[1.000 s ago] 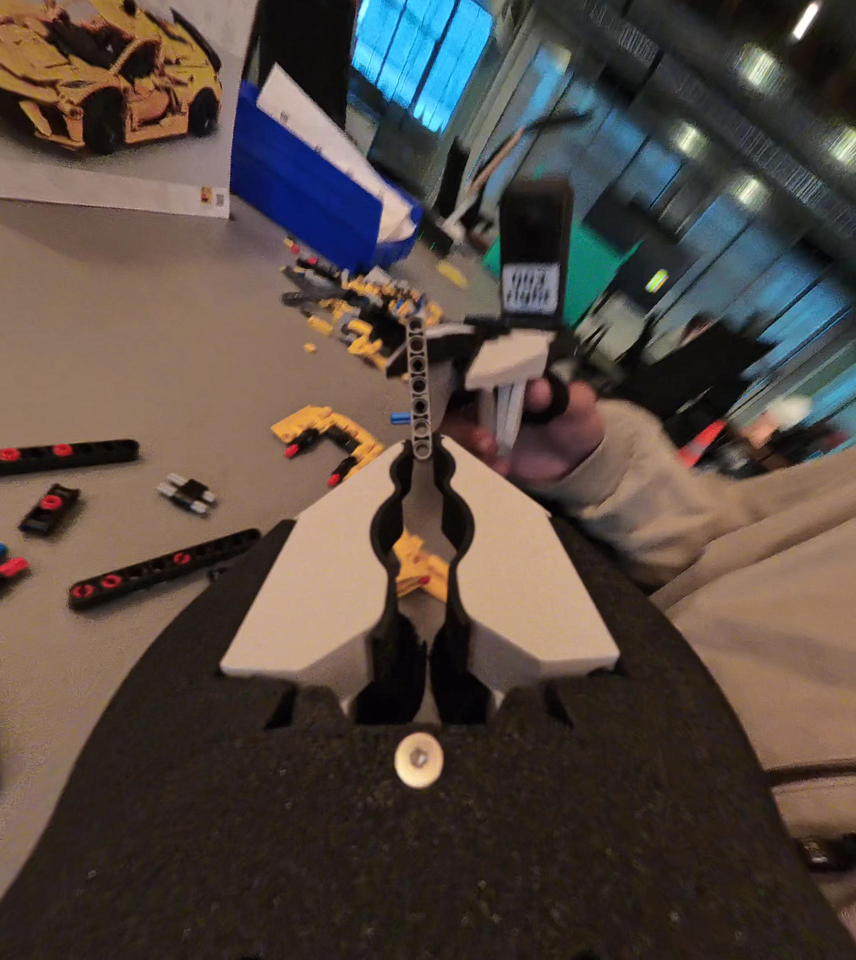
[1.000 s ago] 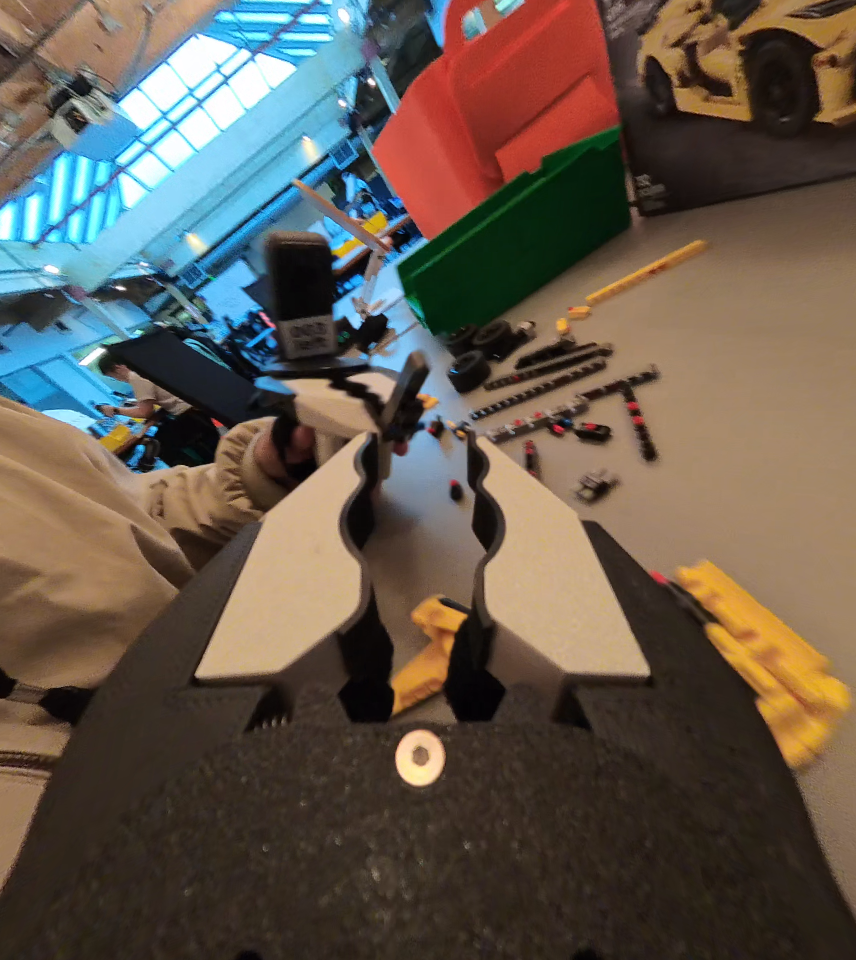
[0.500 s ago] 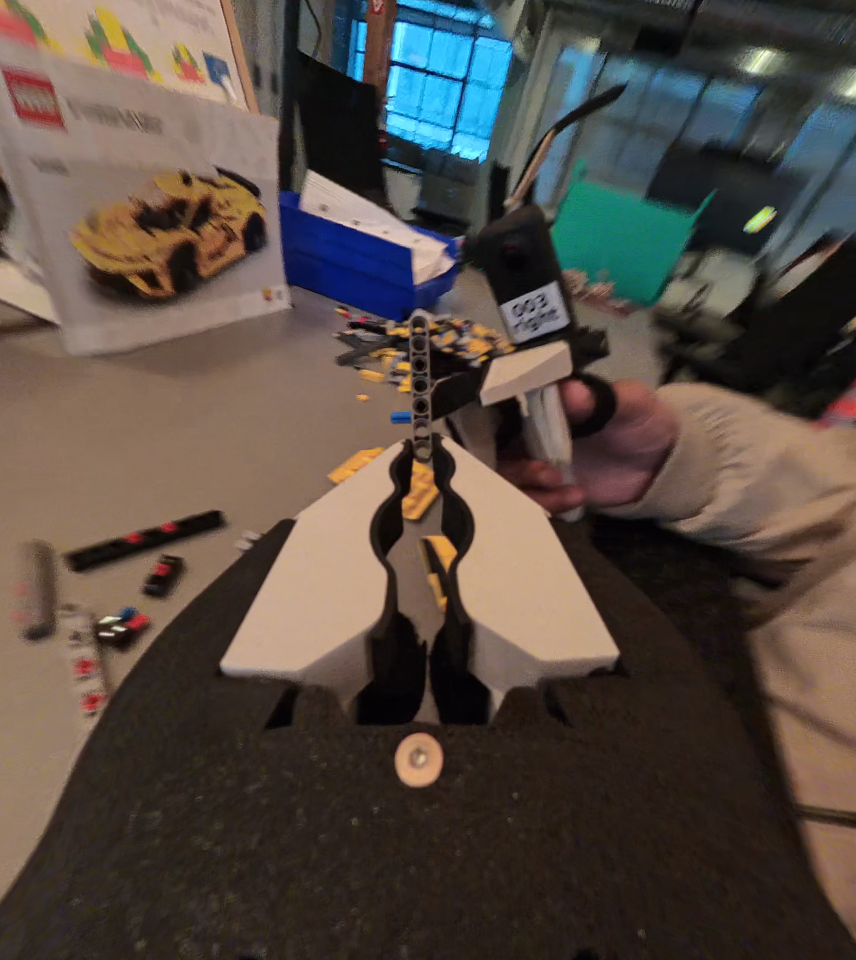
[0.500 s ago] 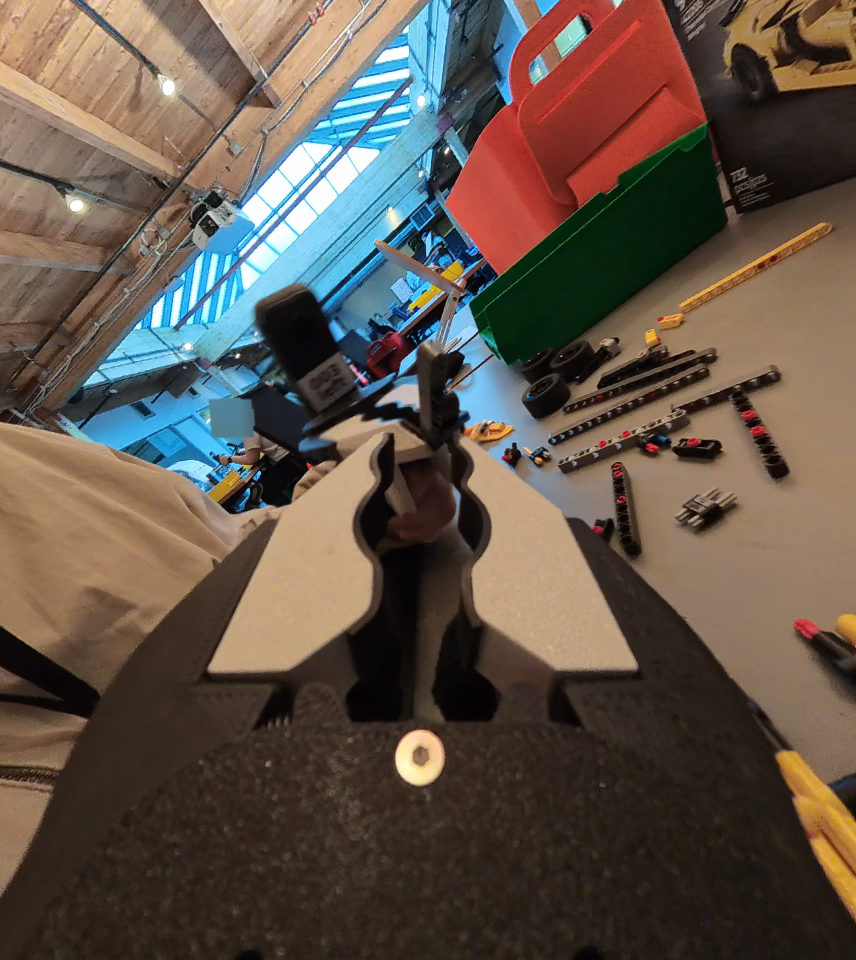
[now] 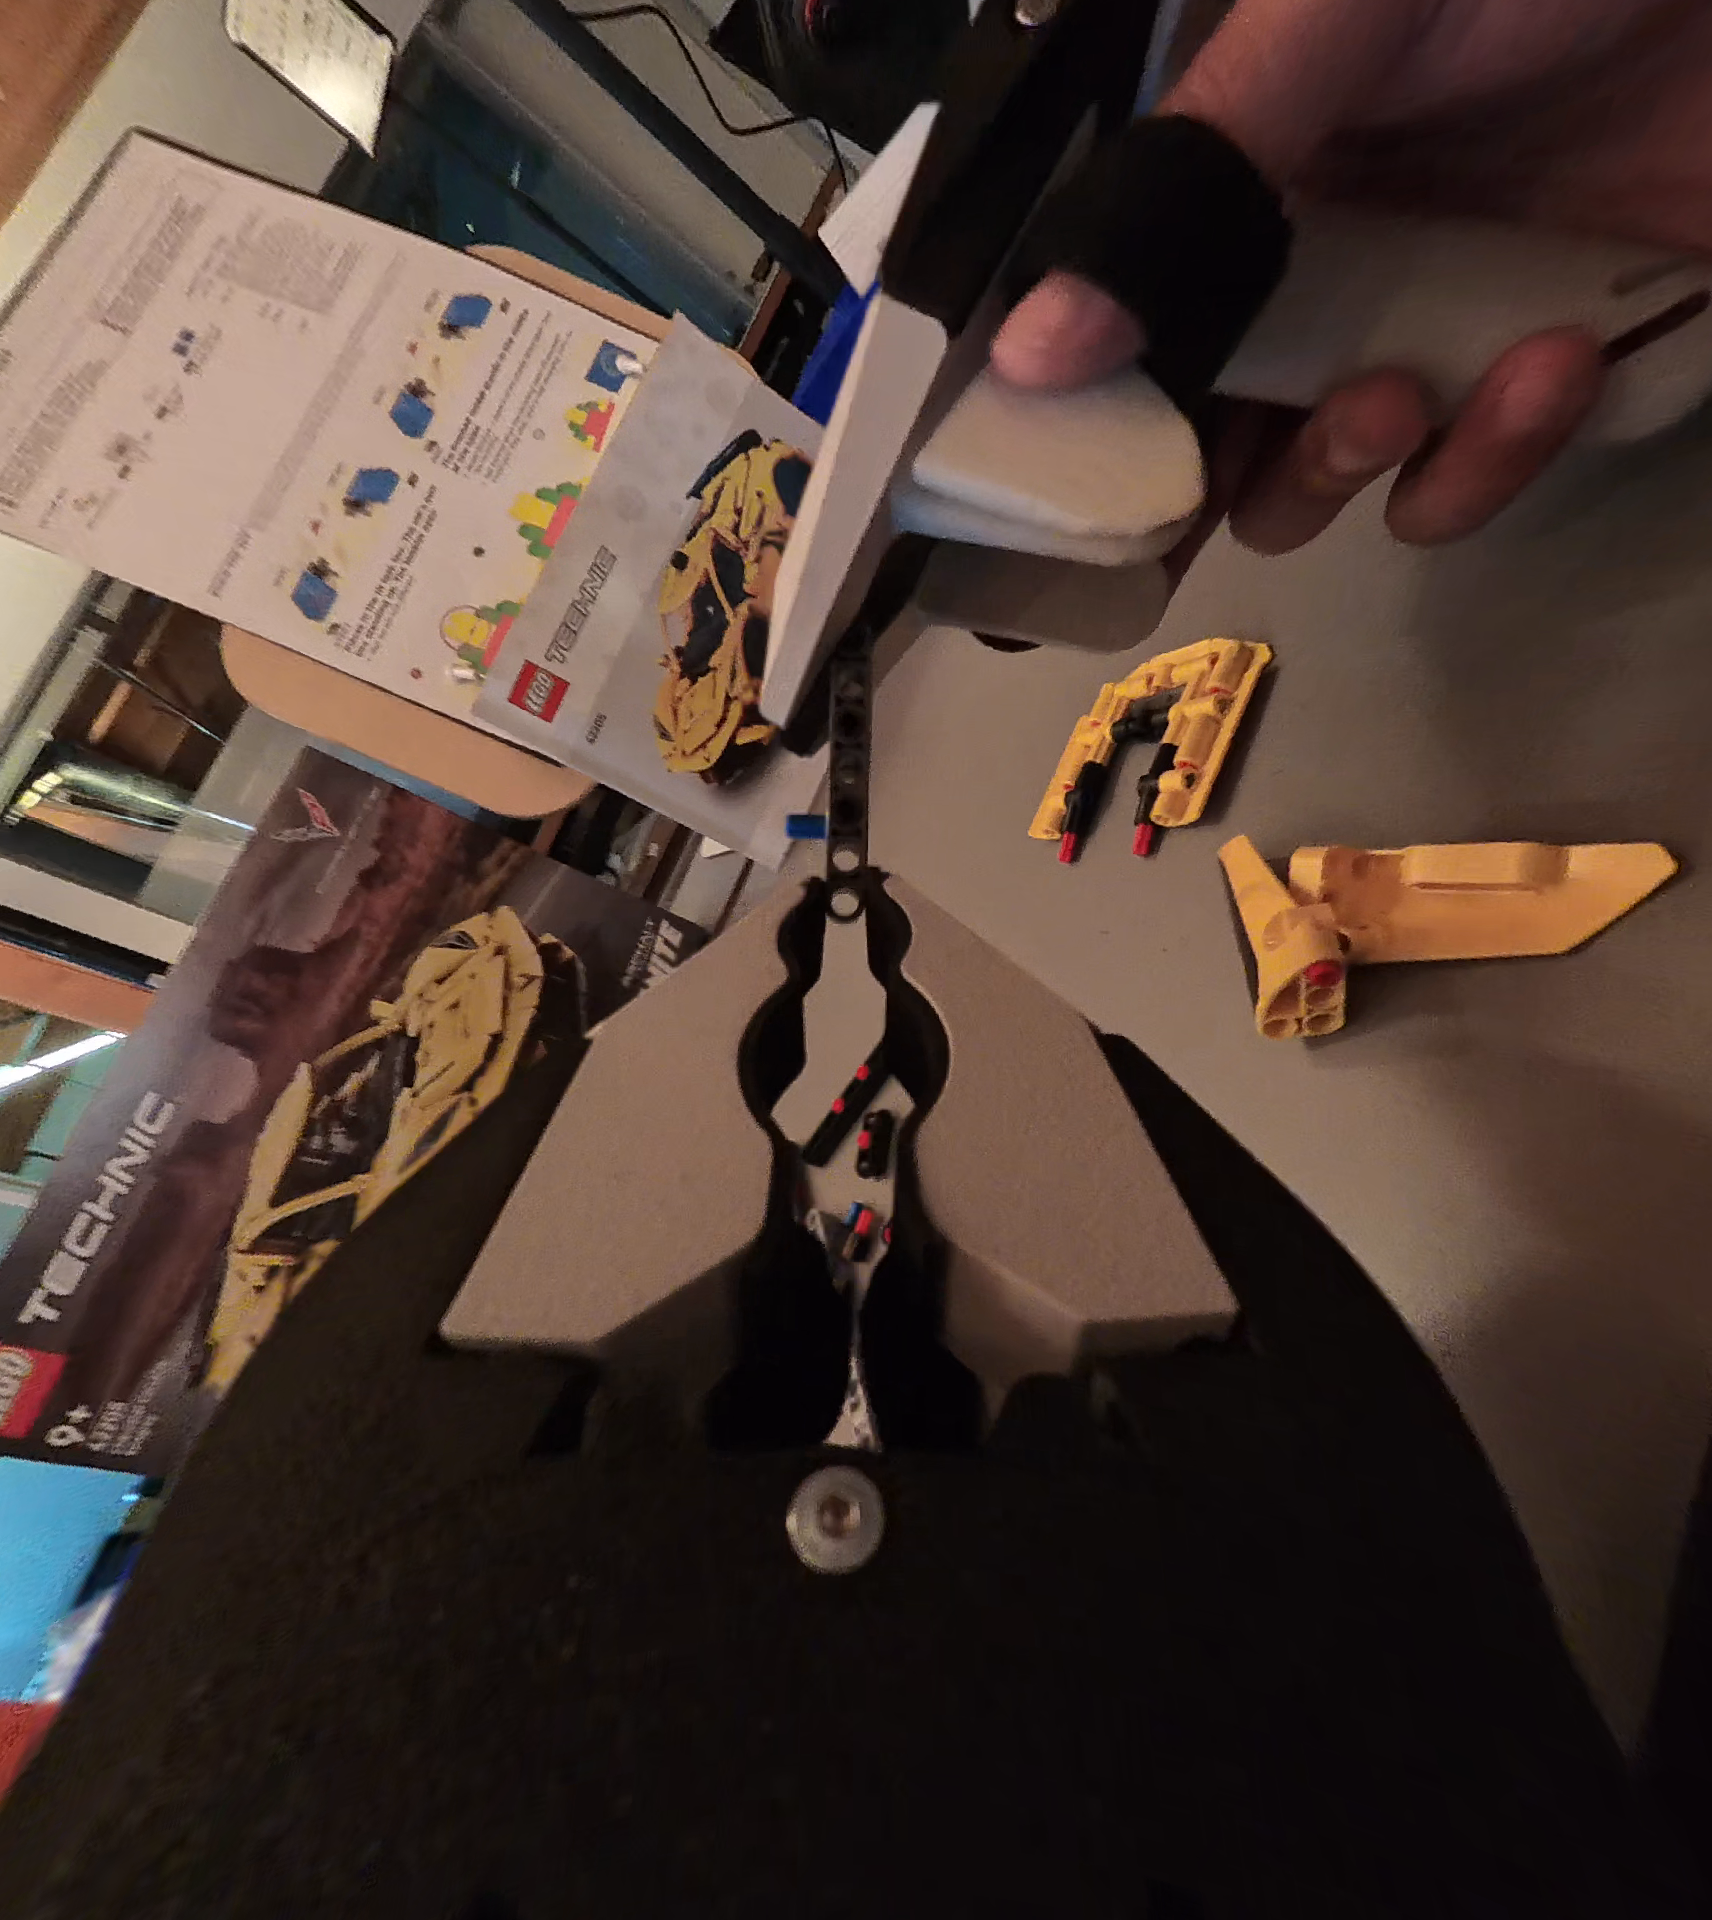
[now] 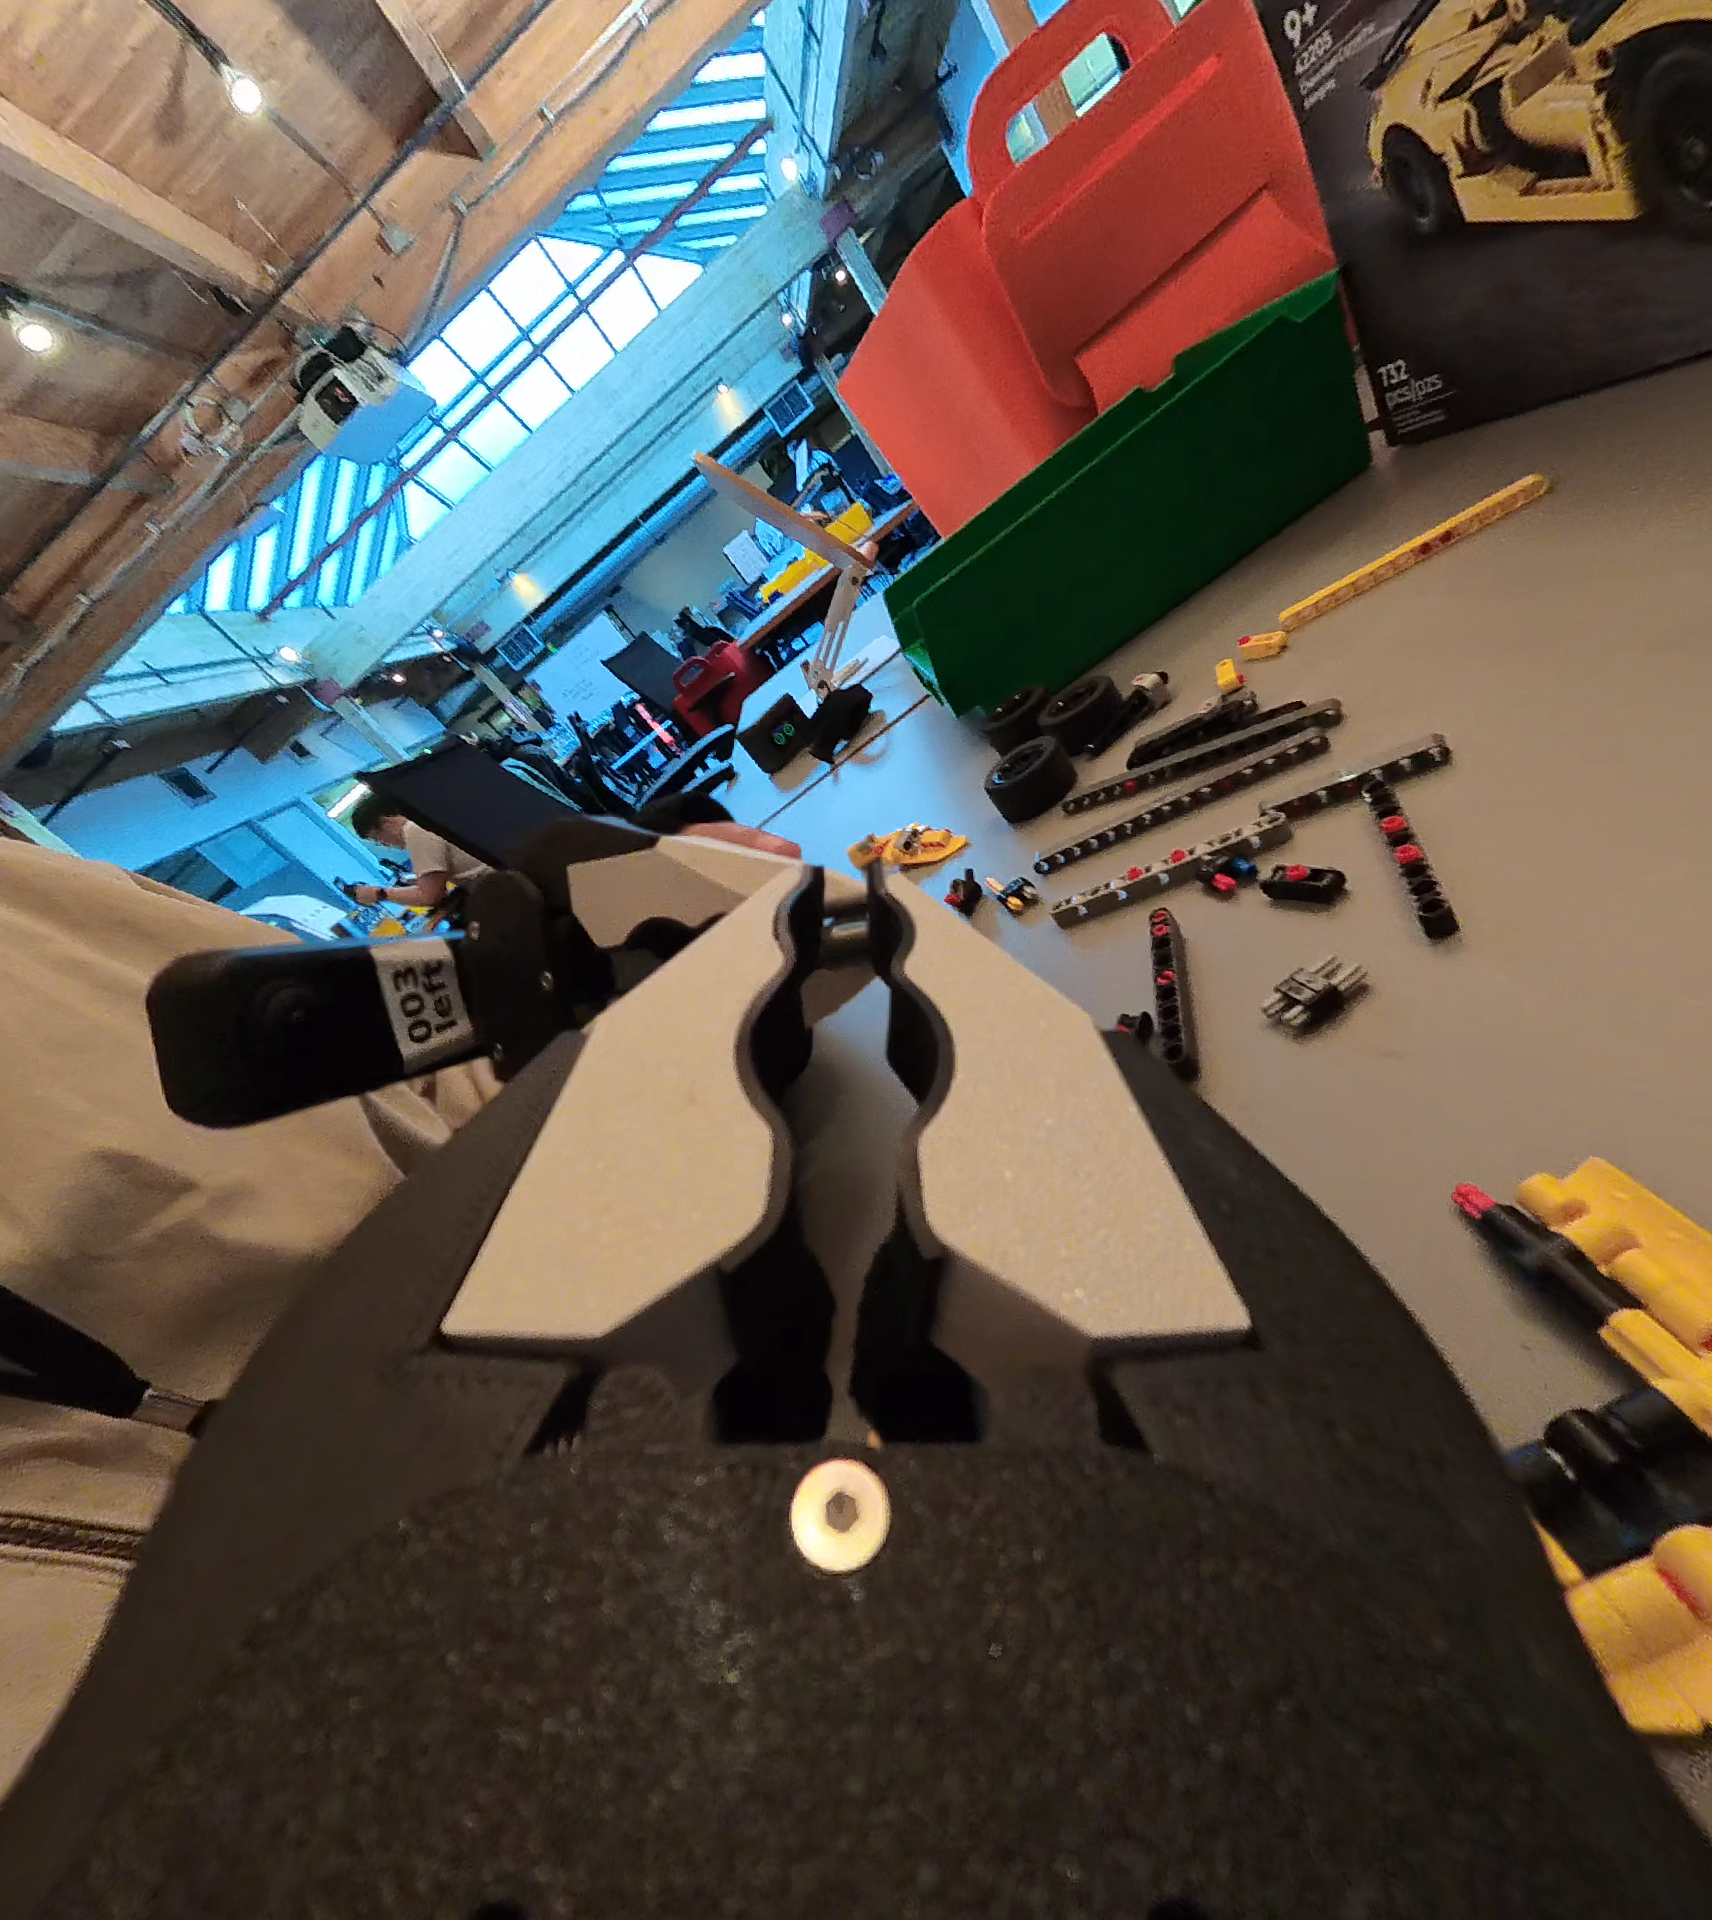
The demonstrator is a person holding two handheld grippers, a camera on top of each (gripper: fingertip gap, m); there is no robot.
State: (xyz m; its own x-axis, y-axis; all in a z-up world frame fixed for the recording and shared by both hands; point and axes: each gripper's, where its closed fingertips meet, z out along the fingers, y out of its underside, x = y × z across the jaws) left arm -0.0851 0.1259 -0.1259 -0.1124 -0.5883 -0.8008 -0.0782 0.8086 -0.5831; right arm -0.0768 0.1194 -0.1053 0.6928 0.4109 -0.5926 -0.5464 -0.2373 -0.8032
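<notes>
In the left wrist view, we see our left gripper [image 5: 847, 902] pinching the bottom end of a thin black beam with holes [image 5: 850, 774]. Its jaws are closed tight on that end. The beam sticks straight out, up off the grey table [image 5: 1454, 1195]. A small blue pin [image 5: 804, 826] pokes out of its side. The far end of the beam goes in by the tips of the other gripper, which a hand [image 5: 1434, 260] holds. On the table to the right lie a yellow frame piece [image 5: 1148, 743] and a yellow wing piece [image 5: 1434, 914], near each other but not touching. A booklet [image 5: 644, 634] and a toy car box [image 5: 312, 1091] are behind.

In the right wrist view, our right gripper [image 6: 847, 899] has its jaws nearly together, with something thin and dark between the tips. We cannot tell if they squeeze it. The left gripper [image 6: 623, 914] is right there, just beyond. Black beams [image 6: 1195, 800], wheels [image 6: 1034, 774] and a green bin [image 6: 1143, 540] sit farther off.
</notes>
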